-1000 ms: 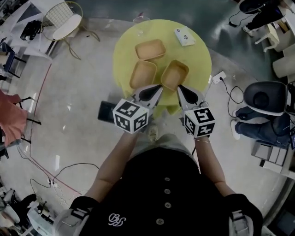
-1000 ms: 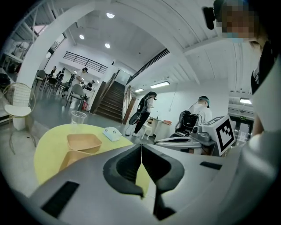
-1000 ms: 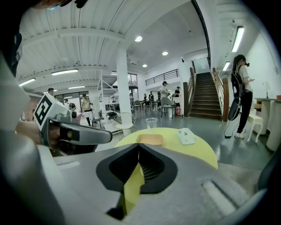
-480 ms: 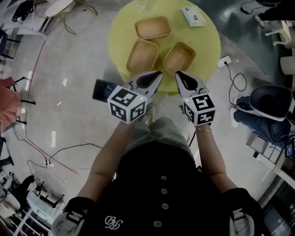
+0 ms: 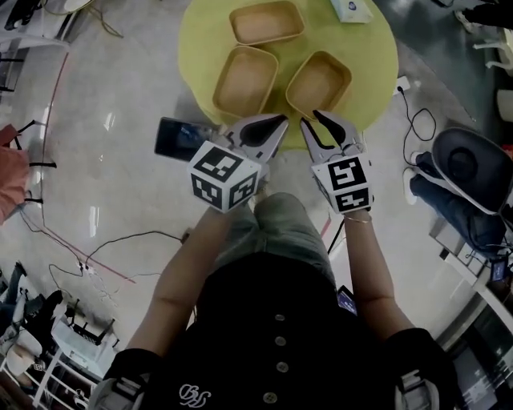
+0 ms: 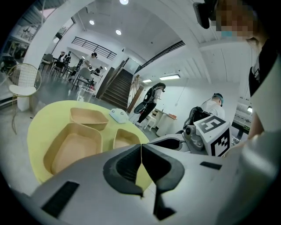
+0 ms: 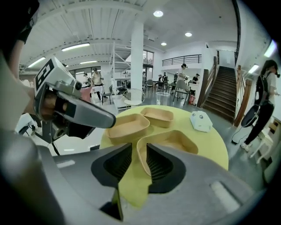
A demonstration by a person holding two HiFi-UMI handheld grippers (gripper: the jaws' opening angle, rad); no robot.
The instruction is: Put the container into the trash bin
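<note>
Three tan containers sit on the yellow table point(image 5: 200, 40) in the head view: far container point(image 5: 267, 22), left container point(image 5: 246, 80), right container point(image 5: 319, 82). The left gripper point(image 5: 276, 122) and right gripper point(image 5: 314, 117) hover at its near edge. Left gripper view: jaws pressed together, empty. Right gripper view: jaws opening, clamping nothing, with the right container point(image 7: 169, 143) beyond the gap.
</note>
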